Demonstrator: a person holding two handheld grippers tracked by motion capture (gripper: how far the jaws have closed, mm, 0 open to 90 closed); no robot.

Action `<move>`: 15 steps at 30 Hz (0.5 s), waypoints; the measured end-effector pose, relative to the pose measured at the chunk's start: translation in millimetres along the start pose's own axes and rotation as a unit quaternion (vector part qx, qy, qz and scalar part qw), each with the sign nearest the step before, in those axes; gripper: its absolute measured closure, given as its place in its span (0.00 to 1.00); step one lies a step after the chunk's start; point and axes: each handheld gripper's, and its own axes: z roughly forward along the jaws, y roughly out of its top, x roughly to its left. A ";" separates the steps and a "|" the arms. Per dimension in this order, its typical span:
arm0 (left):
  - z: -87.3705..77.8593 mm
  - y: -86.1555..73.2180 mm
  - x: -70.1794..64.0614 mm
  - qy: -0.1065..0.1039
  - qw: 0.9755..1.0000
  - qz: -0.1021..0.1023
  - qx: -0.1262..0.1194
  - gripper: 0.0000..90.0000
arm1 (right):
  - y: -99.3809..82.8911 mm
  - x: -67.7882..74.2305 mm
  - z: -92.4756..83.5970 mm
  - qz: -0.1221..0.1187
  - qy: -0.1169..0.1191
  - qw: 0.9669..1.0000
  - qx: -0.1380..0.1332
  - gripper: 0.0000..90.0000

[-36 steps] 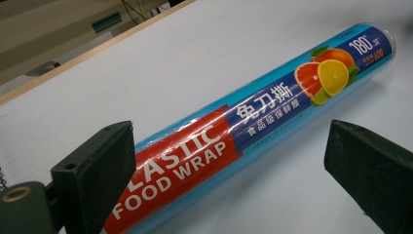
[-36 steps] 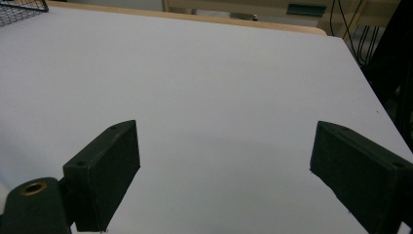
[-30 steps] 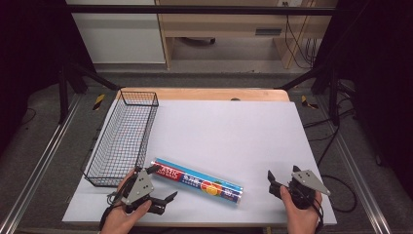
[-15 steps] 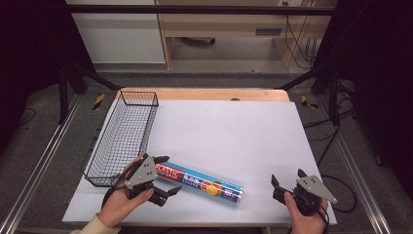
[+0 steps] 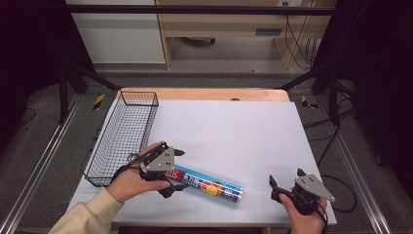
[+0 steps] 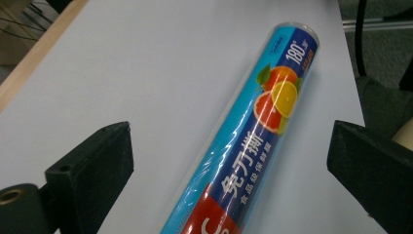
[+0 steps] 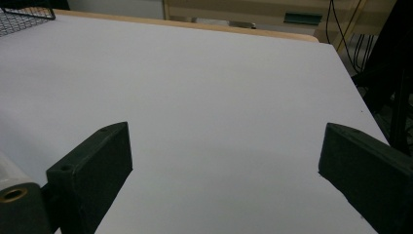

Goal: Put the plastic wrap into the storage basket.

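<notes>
A long roll (image 5: pixel 210 185) in blue wrap, with an orange-fruit picture and a red end, lies slanted on the white table (image 5: pixel 234 126) near its front edge. My left gripper (image 5: pixel 174 171) is open and straddles the roll's left, red end. In the left gripper view the roll (image 6: pixel 253 146) runs up between the two black jaws of the left gripper (image 6: pixel 229 130), with bare table showing on both sides of it. My right gripper (image 5: pixel 286 176) stands open at the front right, apart from the roll. In the right gripper view the right gripper (image 7: pixel 224 129) has only table between its jaws.
A black wire basket (image 5: pixel 104 141) stands along the table's left edge, just left of my left hand; its corner (image 7: pixel 24 19) shows at the far left in the right gripper view. A wooden strip (image 5: pixel 204 94) borders the far edge. Metal rails run along both sides.
My left gripper has moved forward and right, from the table's front edge to astride the roll's left end. The right gripper has barely shifted. The roll has not moved.
</notes>
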 end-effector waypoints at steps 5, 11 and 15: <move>10.5 3.4 1.7 -0.025 0.999 0.017 0.024 0.04 | 1.2 0.9 -0.3 -0.001 -0.006 1.000 -0.004 0.07; 24.6 6.4 3.6 -0.036 0.997 0.037 0.058 0.04 | 0.6 2.2 1.3 -0.002 -0.001 1.000 -0.002 0.07; 29.1 10.3 3.0 -0.041 0.995 0.055 0.072 0.05 | 0.7 2.0 2.2 -0.001 0.002 1.000 -0.001 0.07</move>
